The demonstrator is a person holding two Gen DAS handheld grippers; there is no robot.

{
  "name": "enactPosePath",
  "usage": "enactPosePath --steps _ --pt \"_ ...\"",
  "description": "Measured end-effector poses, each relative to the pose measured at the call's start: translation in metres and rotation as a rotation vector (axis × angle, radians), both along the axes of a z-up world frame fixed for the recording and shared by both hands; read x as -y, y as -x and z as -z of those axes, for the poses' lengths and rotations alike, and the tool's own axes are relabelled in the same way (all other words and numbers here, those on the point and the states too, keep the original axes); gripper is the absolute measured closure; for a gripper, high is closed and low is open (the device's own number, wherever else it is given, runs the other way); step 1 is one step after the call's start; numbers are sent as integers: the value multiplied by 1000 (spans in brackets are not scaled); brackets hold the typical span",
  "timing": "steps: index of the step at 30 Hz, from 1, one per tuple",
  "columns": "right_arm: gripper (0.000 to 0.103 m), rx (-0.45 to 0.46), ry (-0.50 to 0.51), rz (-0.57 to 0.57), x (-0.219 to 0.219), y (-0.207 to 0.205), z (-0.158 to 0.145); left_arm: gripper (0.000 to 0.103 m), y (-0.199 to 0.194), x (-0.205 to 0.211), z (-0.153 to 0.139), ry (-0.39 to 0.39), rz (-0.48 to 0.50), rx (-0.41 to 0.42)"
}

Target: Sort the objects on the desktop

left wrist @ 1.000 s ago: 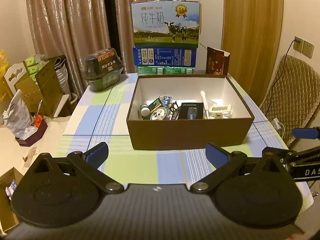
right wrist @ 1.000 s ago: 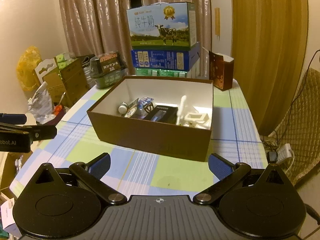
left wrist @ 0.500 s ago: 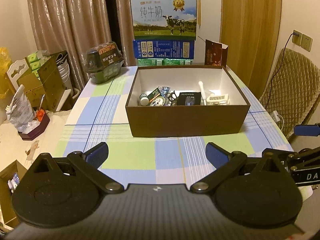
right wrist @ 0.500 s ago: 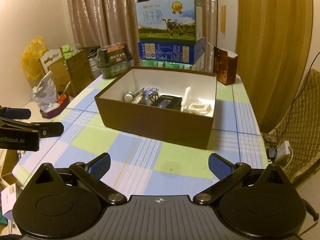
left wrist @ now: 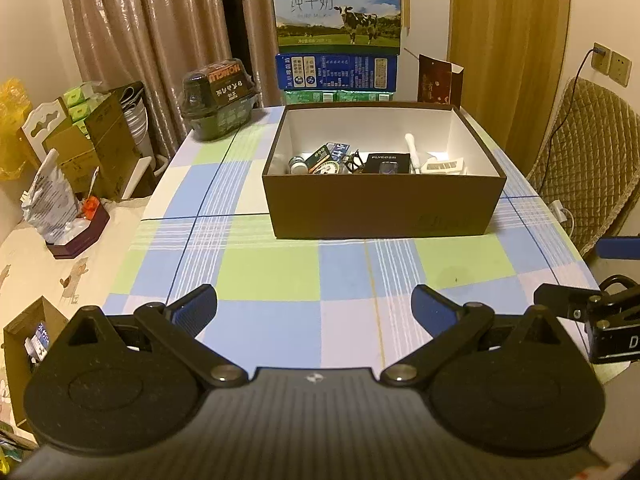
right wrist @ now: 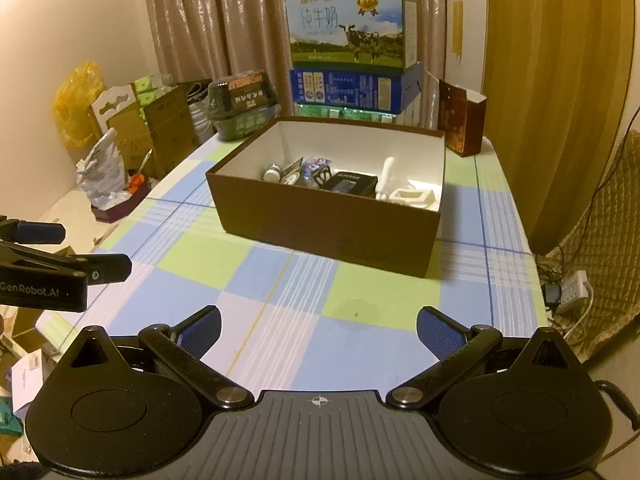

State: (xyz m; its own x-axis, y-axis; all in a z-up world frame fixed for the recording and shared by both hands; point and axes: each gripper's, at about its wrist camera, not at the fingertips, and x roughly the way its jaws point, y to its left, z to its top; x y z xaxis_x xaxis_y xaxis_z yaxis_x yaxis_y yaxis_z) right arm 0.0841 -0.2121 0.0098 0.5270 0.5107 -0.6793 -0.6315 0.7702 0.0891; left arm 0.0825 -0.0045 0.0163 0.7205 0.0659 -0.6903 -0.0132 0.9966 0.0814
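A brown open box [left wrist: 380,208] [right wrist: 332,228] with a white inside stands on the checked tablecloth. In it lie a small white bottle [left wrist: 298,165] [right wrist: 272,173], a few packets, a black case [left wrist: 387,163] [right wrist: 352,182], a white stick-shaped item [left wrist: 412,148] [right wrist: 386,176] and a white tray-like piece [left wrist: 444,166] [right wrist: 414,196]. My left gripper [left wrist: 314,306] hovers open over the near part of the table, well short of the box, with nothing between its fingers. My right gripper [right wrist: 318,332] is likewise open and holds nothing, to the box's near side.
Stacked milk cartons [left wrist: 338,32] stand behind the box, a dark plastic-lidded container [left wrist: 220,98] at the back left, a small brown open carton [left wrist: 438,84] at the back right. A quilted chair [left wrist: 588,168] sits right of the table; boxes and bags crowd the left.
Both grippers have pulled back from the box, so it looks smaller and more tablecloth shows in front. Both stay open.
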Motion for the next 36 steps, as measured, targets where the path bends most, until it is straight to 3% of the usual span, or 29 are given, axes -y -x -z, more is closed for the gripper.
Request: enactPosePath --steps 21,36 --pt "2 -71 31 17 11 5 15 1 10 7 17 3 -5 -64" --pt "2 -68 32 5 5 -4 17 1 2 8 19 -7 -9 -58"
